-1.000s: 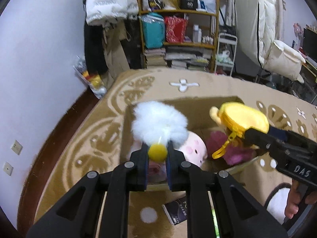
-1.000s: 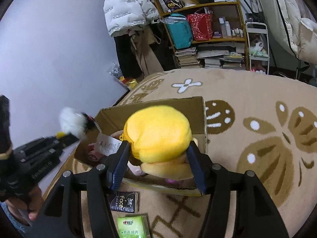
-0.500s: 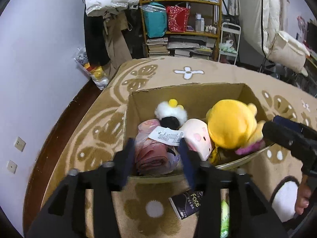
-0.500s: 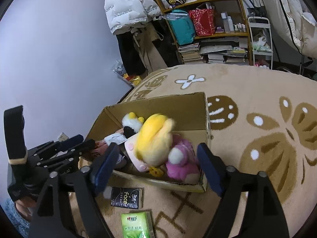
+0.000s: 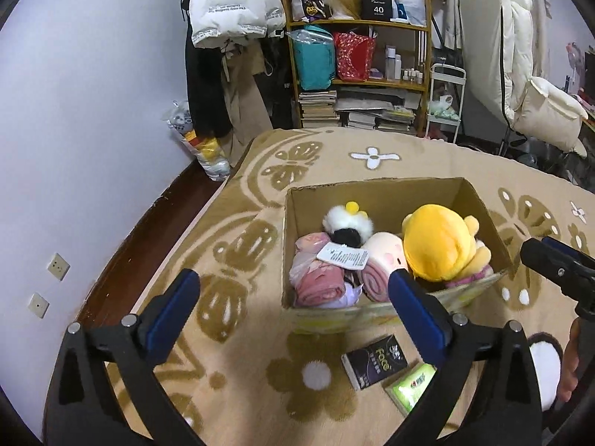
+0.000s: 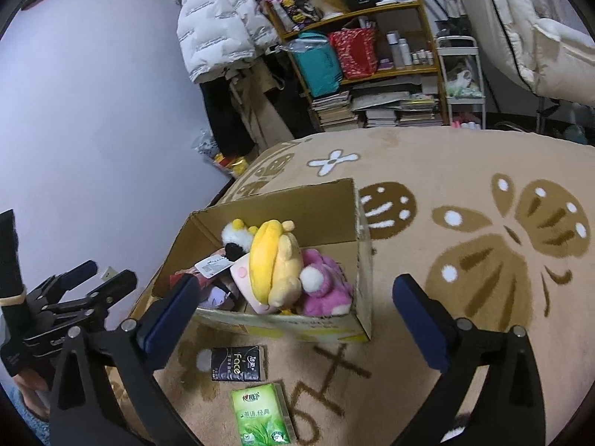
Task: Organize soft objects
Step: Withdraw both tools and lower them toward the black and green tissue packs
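Cardboard box (image 5: 479, 204), open-topped, standing on a beige patterned rug (image 5: 238, 230); holds all soft items listed here. Yellow plush toy (image 5: 438, 249), right half of box, lying against the near wall, its paler limbs turned right. Pink plush with white pom-pom (image 6: 323, 286), tucked in the near right corner just beside the yellow one. White fluffy toy (image 5: 347, 219) with small yellow knobs, toward the back left, a black fuzzy patch at its front. Pale pink round plush (image 5: 385, 251), centre, between the white toy and the yellow one. Rolled pink blankets (image 5: 319, 282), near left corner, a white paper tag (image 5: 344, 256) lying across them. Left tool (image 5: 293, 297): jaws spread wide, holding nothing, hovering above the rug on the near side of the box, whose near left corner lies between the two blue pads. Right tool (image 6: 293, 308): jaws likewise wide apart and empty, raised on the near side of the box, whose near wall and plush contents lie between its fingers in the right wrist view. Both tools are clear of the toys. On the rug just in front of the box: black tissue pack marked "Face" (image 6: 238, 364) and, nearer the camera, green tissue pack (image 6: 262, 416). Bookshelf (image 5: 360, 74) with bags and stacked books against the far wall.
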The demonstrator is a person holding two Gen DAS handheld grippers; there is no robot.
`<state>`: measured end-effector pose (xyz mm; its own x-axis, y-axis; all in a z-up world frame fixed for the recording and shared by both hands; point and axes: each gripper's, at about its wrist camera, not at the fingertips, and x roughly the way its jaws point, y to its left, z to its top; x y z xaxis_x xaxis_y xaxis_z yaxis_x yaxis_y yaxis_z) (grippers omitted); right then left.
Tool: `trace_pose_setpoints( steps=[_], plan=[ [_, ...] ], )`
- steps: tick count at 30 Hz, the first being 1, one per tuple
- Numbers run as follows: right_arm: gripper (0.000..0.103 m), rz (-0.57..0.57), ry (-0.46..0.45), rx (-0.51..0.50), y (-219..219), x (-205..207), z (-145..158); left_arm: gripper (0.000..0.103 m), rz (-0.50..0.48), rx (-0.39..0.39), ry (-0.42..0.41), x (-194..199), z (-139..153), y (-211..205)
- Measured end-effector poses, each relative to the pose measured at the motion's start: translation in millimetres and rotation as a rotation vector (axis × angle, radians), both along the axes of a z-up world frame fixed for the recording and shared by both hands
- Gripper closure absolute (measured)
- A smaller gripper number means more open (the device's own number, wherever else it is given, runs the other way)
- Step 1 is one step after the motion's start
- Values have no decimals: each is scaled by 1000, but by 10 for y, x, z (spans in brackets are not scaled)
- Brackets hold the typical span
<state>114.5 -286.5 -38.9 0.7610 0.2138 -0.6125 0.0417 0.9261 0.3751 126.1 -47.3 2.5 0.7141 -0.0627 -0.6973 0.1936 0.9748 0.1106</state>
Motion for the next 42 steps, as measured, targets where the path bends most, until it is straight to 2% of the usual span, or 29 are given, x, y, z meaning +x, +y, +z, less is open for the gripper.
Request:
trace_pose_setpoints(
  steps=[10,16,19,23,28,34,42],
  plan=[
    [0,-20,40,-38,104,-309,-54,2,49,-41,86,-223,-61,239],
    [0,-3,73,-81,243,-499,-158,2,25,-17,102,-297,-93,191],
    [0,1,98,-89,305,-548,-242,2,23,-4,147,-242,-198,166],
    [0,10,142,-66,323,-518,-367,2,10,3,230,-152,-413,141],
    [0,31,170,-84,413,-462,-503,2,0,-4,300,-69,-617,110],
    [0,65,203,-113,527,-378,-647,2,-2,-2,346,31,-787,74],
    [0,119,237,-155,686,-266,-813,2,-21,-38,409,124,-951,44]
  ],
)
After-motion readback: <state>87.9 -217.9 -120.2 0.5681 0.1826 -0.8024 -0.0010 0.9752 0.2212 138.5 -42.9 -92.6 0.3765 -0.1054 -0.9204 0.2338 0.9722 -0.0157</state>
